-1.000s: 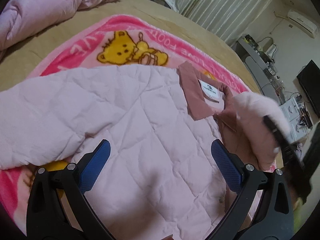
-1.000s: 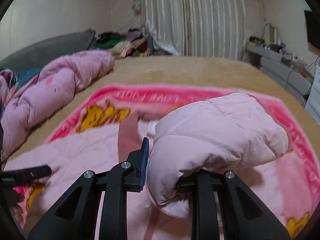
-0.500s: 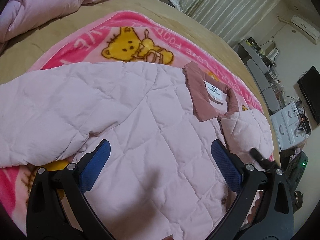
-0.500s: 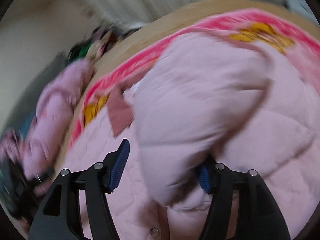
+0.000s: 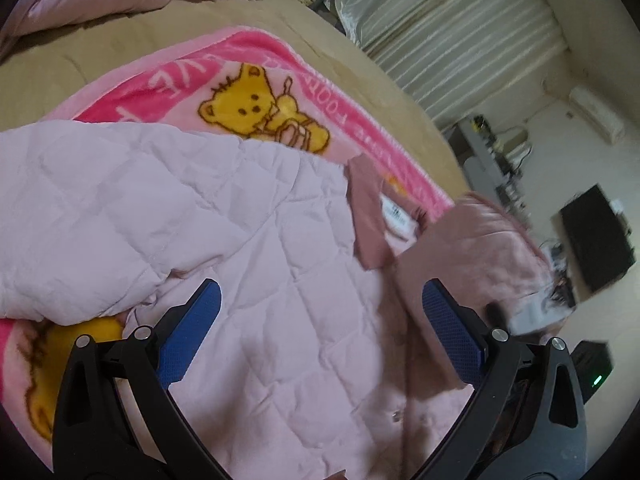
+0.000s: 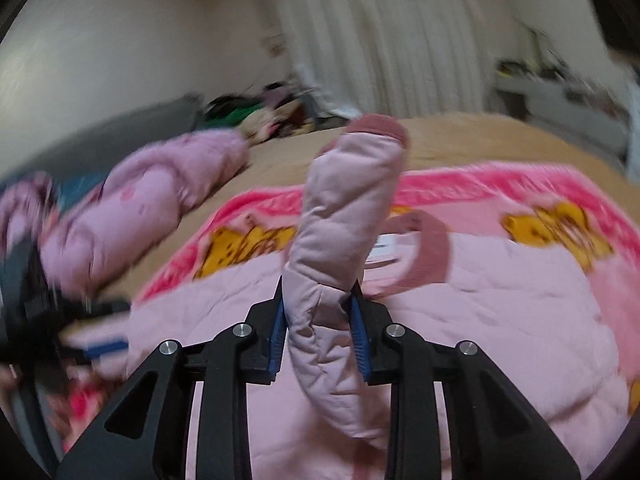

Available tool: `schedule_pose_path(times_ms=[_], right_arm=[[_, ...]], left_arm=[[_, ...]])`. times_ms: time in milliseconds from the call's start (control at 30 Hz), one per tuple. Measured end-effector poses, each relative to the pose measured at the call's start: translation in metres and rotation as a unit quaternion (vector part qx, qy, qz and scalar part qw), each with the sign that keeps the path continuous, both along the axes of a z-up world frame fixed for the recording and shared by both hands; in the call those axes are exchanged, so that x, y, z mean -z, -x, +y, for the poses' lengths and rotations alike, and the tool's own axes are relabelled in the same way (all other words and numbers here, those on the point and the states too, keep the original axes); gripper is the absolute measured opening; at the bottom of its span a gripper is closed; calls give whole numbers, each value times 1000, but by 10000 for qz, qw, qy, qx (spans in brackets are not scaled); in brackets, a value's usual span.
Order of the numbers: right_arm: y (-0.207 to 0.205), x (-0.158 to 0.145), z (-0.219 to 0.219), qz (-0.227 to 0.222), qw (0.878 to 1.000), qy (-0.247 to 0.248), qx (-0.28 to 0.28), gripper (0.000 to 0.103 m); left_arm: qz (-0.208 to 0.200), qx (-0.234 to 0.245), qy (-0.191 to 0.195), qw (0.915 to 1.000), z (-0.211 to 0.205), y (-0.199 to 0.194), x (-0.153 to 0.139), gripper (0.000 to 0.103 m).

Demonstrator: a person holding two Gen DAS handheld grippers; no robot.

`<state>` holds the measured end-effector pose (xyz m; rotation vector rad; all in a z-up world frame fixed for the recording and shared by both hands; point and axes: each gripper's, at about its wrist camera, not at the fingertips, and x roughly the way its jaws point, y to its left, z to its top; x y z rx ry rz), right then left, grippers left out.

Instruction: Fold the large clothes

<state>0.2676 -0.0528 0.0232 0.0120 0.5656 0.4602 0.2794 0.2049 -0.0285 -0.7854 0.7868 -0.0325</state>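
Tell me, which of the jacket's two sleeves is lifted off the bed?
The sleeve pinched in the closing right gripper: it stands upright, dark cuff on top. The other sleeve lies flat beside the open left gripper.

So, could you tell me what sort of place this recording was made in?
Most likely a home bedroom. The pink quilted jacket lies on a teddy-bear blanket spread over a tan bed, with long curtains and a wall air conditioner behind.

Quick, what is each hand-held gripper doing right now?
Left hand-held gripper: open, holding nothing, above the pink jacket.
Right hand-held gripper: jaws closing on the jacket's sleeve, which is between them.
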Motion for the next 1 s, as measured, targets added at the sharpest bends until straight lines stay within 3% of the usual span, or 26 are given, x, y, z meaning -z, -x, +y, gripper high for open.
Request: schedule_pose_path(times_ms=[200,333,400,467,500,567,633,733,800,900,933,967,1000], right_arm=[[17,20,43,-72,9941,807,-715,27],[23,33,57,248,9873,1015,-1194,38],[27,43,66,347,9827,1262,-1311,39],[33,49,73,396,9791,1403,-1419,45],[35,51,73,502,9777,1363,-1515,49],[38,51,71,671,9766,1224,-1638,72],[44,46,65,659,9781,1106,-1638,79],[47,38,47,701,9811,1016,-1489,79],[47,34,29,701,9842,970,-1302,79],[41,31,-3,697,9892,987,-829,79],[39,30,-14,716,9904,981,-663,78],[35,29,-29,729,9917,984,-403,78],[34,29,-39,752,9920,983,-227,77]], left_arm=[[-171,0,350,9992,10,3,-3,95],[-154,151,776,9968,8,-2,8,94],[-135,303,1057,9938,5,-6,15,94],[-49,439,1136,9925,-1,-9,21,94],[33,499,1093,9927,-5,-12,25,94],[170,570,1002,9932,-12,-15,30,94],[291,695,1005,9921,-20,-17,38,94],[452,866,944,9907,-32,-22,49,94],[739,887,716,9907,-40,-25,57,94],[803,978,392,9912,-51,-25,59,93],[787,997,300,9914,-54,-26,58,90],[770,1013,112,9918,-59,-25,55,69],[857,955,-247,9914,-63,-25,53,41]])
